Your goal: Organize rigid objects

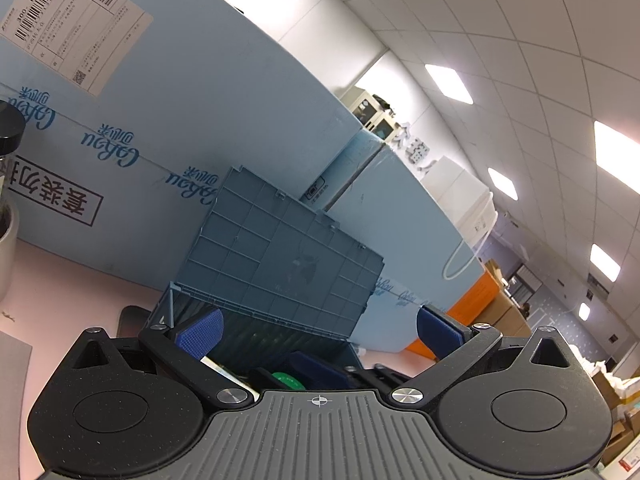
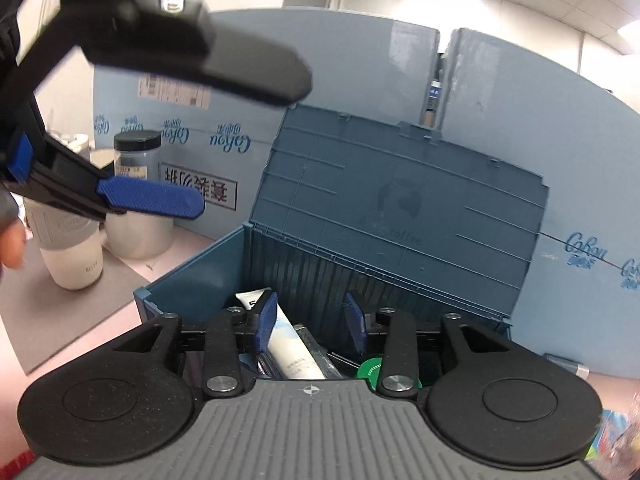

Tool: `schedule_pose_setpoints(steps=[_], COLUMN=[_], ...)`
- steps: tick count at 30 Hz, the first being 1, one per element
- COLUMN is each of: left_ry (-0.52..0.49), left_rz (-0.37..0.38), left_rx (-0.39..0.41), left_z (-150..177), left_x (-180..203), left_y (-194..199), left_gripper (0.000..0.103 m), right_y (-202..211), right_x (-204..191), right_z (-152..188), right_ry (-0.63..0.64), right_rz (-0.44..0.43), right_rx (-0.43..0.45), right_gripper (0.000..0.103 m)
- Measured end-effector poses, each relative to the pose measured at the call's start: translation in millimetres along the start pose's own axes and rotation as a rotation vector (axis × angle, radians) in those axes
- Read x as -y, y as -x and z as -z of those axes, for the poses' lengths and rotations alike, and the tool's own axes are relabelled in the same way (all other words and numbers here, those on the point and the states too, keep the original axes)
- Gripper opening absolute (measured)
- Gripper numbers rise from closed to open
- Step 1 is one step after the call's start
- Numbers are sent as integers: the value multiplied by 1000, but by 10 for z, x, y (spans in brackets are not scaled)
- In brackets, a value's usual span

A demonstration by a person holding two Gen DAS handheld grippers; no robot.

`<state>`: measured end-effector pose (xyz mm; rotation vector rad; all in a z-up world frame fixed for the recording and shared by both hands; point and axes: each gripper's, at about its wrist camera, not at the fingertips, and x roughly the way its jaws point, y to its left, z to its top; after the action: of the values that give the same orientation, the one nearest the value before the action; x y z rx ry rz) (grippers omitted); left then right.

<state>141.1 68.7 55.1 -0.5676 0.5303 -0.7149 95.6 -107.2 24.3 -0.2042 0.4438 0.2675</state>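
A dark teal storage box (image 2: 192, 280) stands open, its ribbed lid (image 2: 400, 200) upright against blue cartons. Inside lie a white tube (image 2: 290, 348), a green-capped item (image 2: 370, 370) and other dark things. My right gripper (image 2: 312, 320) is open and empty, just above the box's contents. My left gripper (image 1: 320, 330) is open and empty, tilted upward toward the lid (image 1: 280, 252); it also shows in the right wrist view (image 2: 224, 136) at upper left, raised above the table.
Tall blue cartons (image 2: 520, 120) wall the back. At left stand a black-lidded jar (image 2: 138, 156), a white cup (image 2: 74, 256) and a white pot (image 2: 138, 236) by a grey mat (image 2: 60, 308). The tabletop (image 1: 60, 280) is pink.
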Motion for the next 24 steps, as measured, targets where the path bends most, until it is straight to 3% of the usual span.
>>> schedule_pose_setpoints(steps=[4,6,11,16,21,24], left_ry=[-19,-30,-75,-165,-267,-317], left_rz=[-3,-2,3,-3,49,8], left_rx=[-12,-16,-4,32,138,210], left_z=[18,21,37,91,278,429], left_x=[36,60,198,492,835,952], left_y=[-16,-15,51,186,525,665], left_gripper=[103,103,103,103,103,103], right_y=[169,293,687,1104,1517,1696], right_x=[44,48,76,96,183,227], right_z=[28,41,57,95,184,252], right_ry=[-54,-69,-83,-96,-172,-224], right_rz=[4,20,52,131,175,197], right_rx=[45,79,166,238,325,380], right_gripper=[60,86,102,103,103,103])
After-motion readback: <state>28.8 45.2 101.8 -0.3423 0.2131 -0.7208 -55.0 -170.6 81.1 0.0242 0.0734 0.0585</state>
